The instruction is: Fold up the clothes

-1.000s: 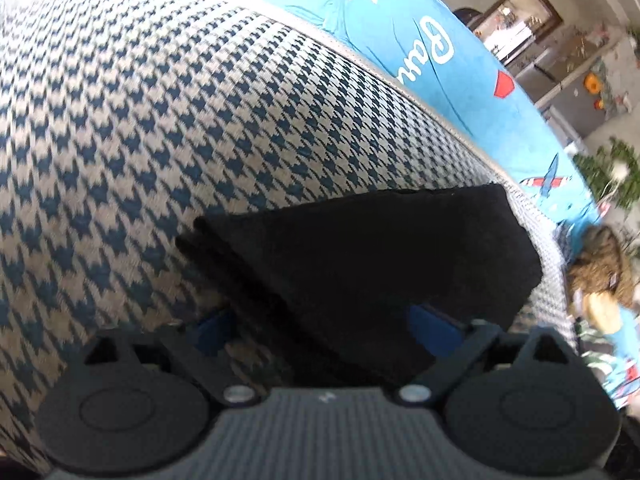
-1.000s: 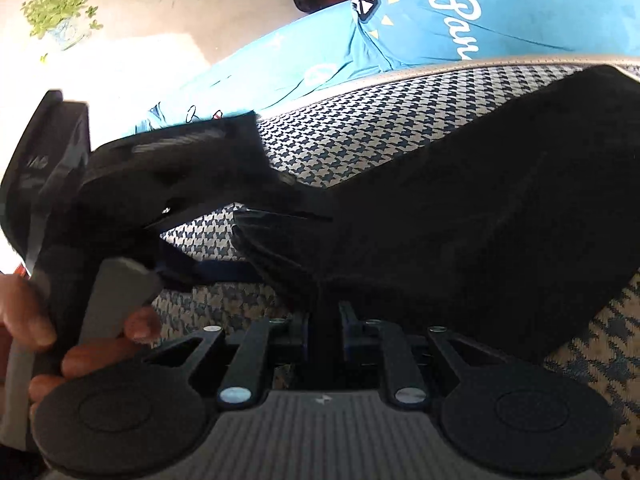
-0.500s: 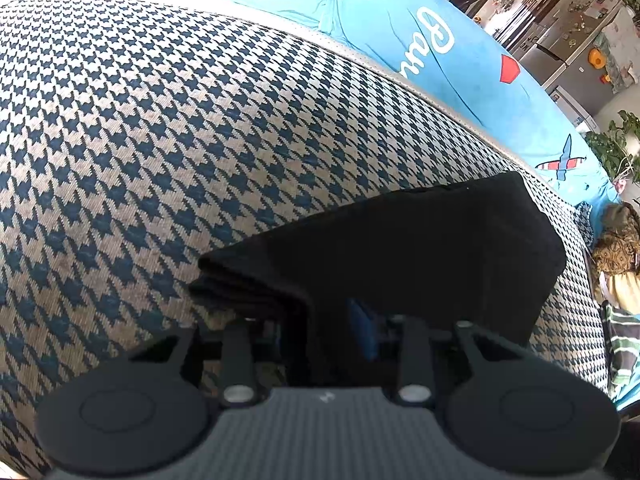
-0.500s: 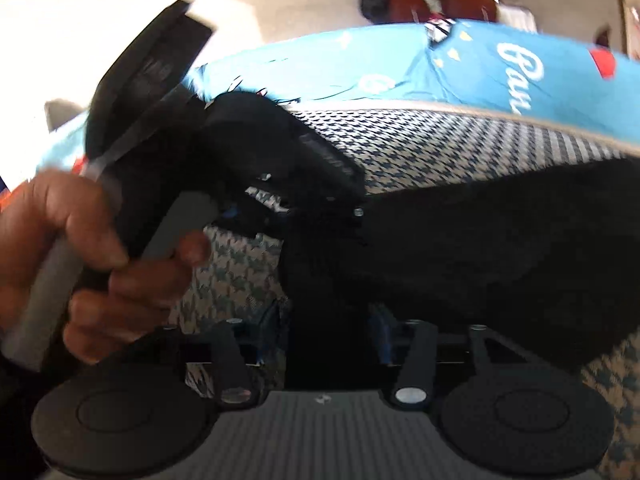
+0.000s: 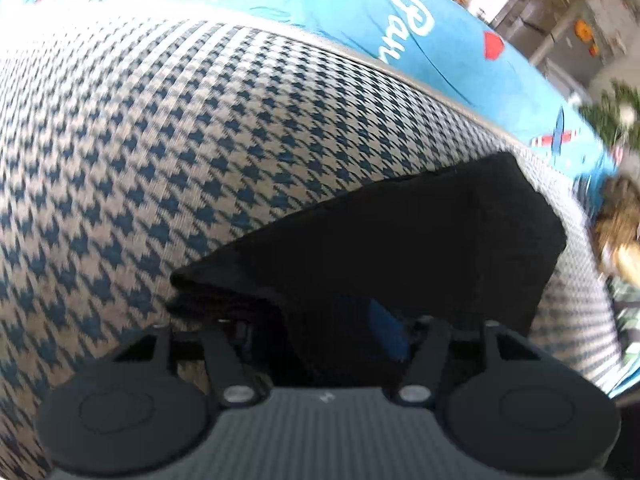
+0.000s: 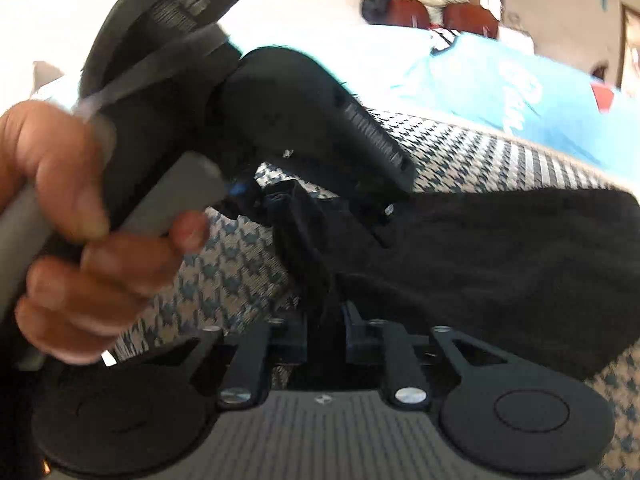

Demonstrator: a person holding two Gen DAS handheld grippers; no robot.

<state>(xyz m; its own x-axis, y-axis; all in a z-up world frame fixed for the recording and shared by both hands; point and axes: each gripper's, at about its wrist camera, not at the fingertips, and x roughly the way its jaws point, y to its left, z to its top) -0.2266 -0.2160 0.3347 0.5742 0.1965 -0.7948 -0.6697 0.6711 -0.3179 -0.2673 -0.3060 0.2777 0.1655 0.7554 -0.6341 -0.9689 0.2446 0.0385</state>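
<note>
— Since a second ago your left gripper [image 5: 320, 320] has closed in from a wide spread, and your hand [image 6: 80, 224] with its handle now fills the left of the right wrist view.

— How does each tool stand?

— Your left gripper's fingers sit close together with the near edge of the folded black cloth garment [image 5: 400, 248] bunched between them; a blue finger pad [image 5: 386, 334] shows on the right side. Your right gripper [image 6: 324, 332] has its fingers drawn in tight on a gathered ridge of the same black cloth [image 6: 500, 272].

— Where does the garment lie?

— On the navy-and-beige houndstooth woven cover [image 5: 160, 140]. From the left wrist it is a flat dark wedge reaching away to the right, its far corner near the cover's pale edge. From the right wrist it spreads to the right of the fingers, and your left tool sits over its left end.

— And beyond that?

— Behind the cover lies a bright blue printed sheet with white script lettering [image 5: 420, 24] and a red shape. Farther off, blurred, stand two reddish-brown chair backs [image 6: 436, 12].
</note>
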